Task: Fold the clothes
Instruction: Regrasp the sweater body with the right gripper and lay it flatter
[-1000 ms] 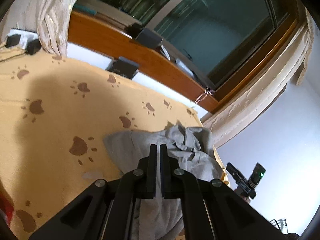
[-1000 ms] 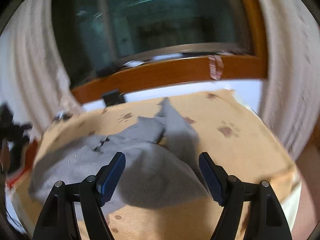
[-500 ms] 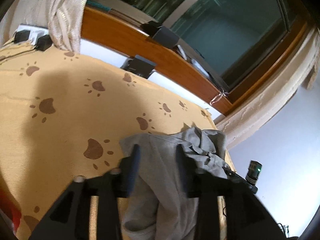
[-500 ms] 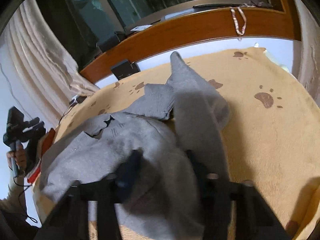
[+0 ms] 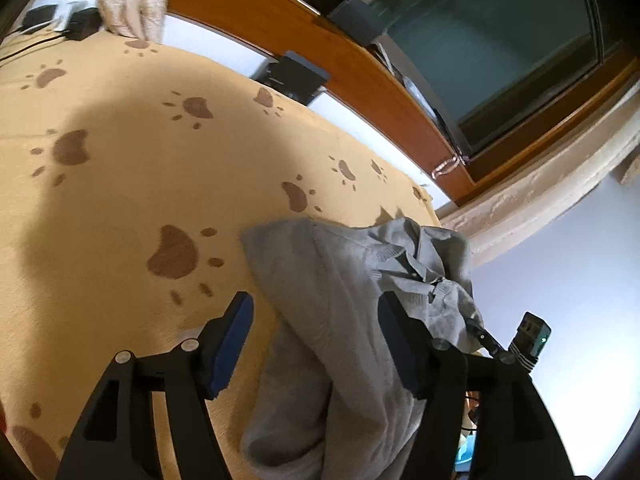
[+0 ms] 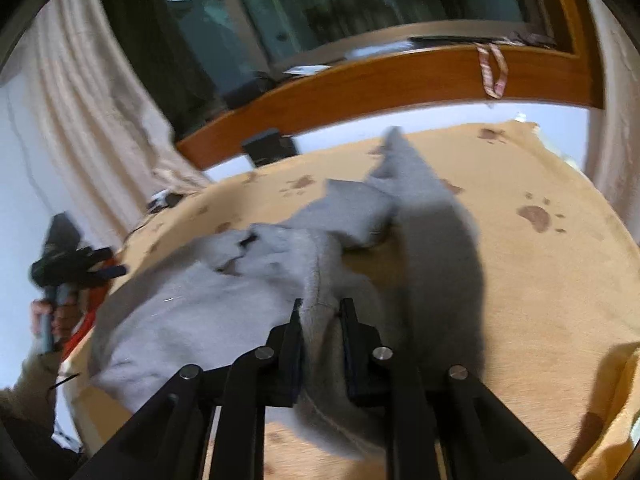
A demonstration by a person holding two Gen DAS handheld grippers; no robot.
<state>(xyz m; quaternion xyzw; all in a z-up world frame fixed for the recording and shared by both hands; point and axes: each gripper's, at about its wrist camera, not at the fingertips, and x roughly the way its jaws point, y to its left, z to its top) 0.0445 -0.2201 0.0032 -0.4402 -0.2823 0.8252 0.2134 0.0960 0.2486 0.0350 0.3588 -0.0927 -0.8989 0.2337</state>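
A second ago your left gripper [image 5: 314, 314] was pressed together over the grey sweater [image 5: 340, 320]; now its jaws are opening, spread wide with the cloth lying loose between the blue pads [image 5: 230, 344] and neither pad pressing it. Your right gripper [image 6: 320, 316] has done the reverse: it stood wide above the garment and is now closing, pinching a raised fold of the sweater [image 6: 224, 304] between its fingers. Both grippers tilt downward toward the yellow paw-print blanket [image 5: 120, 184], and both have sunk closer to the cloth than before. The sweater lies crumpled on that blanket, near its edge on the side of the white wall, with a sleeve [image 6: 404, 168] stretching toward the wooden windowsill [image 6: 400, 80]. The left wrist view alone shows the ribbed collar [image 5: 404, 268] bunched at the blanket's edge and a small black device with a green light [image 5: 530, 334] beyond it. The right wrist view alone shows your left hand [image 6: 52, 312] gripping its handle, and the cream curtain [image 6: 80, 120].
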